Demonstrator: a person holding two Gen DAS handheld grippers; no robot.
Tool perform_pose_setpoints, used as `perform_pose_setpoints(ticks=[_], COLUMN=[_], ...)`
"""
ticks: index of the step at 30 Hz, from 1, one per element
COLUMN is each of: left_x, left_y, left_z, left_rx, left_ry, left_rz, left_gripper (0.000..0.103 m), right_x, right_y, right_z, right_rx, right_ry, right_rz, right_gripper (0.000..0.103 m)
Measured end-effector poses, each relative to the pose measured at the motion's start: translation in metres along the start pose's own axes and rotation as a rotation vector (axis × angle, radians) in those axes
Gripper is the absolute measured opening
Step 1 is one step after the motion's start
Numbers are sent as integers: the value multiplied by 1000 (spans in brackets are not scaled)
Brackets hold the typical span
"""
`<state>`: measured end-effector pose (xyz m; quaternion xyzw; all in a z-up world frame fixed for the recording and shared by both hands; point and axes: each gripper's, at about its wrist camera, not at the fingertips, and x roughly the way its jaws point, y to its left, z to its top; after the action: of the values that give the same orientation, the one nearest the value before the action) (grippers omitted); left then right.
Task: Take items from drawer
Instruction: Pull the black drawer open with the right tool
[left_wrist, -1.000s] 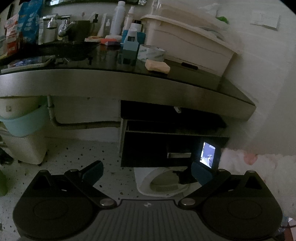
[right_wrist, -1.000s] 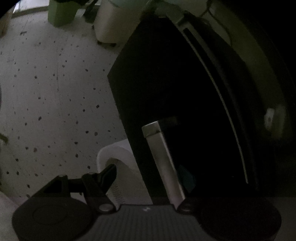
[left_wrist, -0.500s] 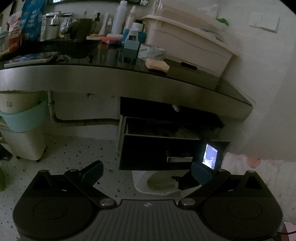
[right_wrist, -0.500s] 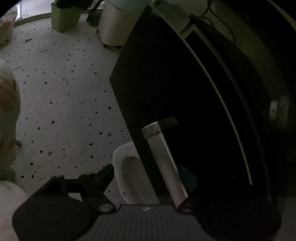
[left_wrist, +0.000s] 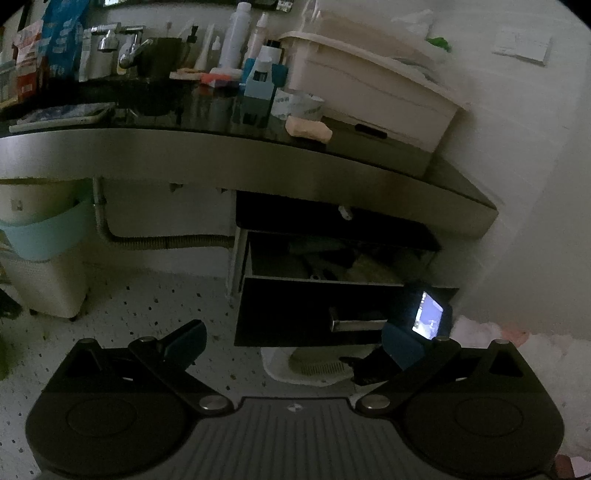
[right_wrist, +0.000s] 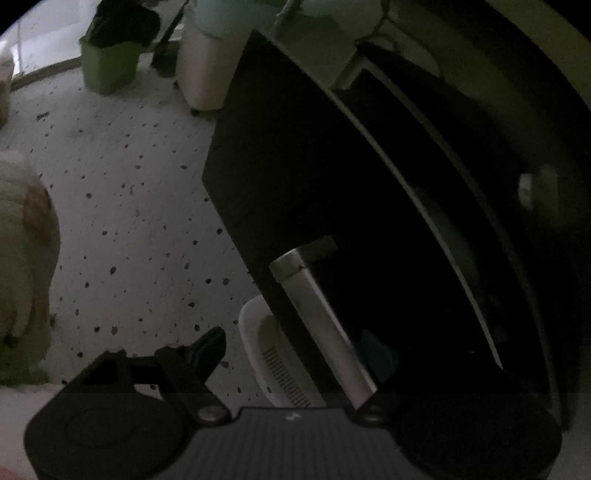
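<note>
The black drawer (left_wrist: 314, 310) under the steel counter stands pulled out. Dim items (left_wrist: 354, 266) lie inside; I cannot tell what they are. Its silver bar handle (left_wrist: 356, 323) faces me. My left gripper (left_wrist: 291, 339) is open and empty, held back from the drawer front. My right gripper (right_wrist: 295, 350) is open, with its right finger (right_wrist: 376, 354) hooked behind the handle (right_wrist: 321, 321) and its left finger (right_wrist: 207, 349) outside. In the left wrist view the right gripper with its lit screen (left_wrist: 428, 317) sits at the handle's right end.
A white basin (left_wrist: 314, 365) lies on the speckled floor under the drawer. A white bin (left_wrist: 44, 280) and a green bucket (right_wrist: 110, 62) stand to the left. The counter (left_wrist: 221, 155) carries bottles, a tape roll and a white storage box. A wall closes the right side.
The drawer has slid further out, pulled by the right gripper at the handle, and its inside now shows. The left gripper has risen and stayed open.
</note>
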<state>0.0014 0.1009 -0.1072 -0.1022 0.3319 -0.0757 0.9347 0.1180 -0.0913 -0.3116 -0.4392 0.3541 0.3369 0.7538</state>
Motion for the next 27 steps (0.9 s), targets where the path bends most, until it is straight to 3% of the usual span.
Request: perform_pose_setpoints(ticks=[5,22,27], left_x=[-2,-15,-20], left_y=[0,11,16], left_z=[0,-7,-8], left_rx=[0,-40,-52], left_ry=[-10,-34,-38], left_rz=[-4,-15,-6], left_gripper=[103,103,103], right_x=[-17,-34,-27], right_y=[-6,-76,-80], right_z=[-8,-37,-26], right_rx=[90,899,969], right_ry=[-20,-3,-14], right_rz=[-23,-32,-13], right_gripper=[81,81,81])
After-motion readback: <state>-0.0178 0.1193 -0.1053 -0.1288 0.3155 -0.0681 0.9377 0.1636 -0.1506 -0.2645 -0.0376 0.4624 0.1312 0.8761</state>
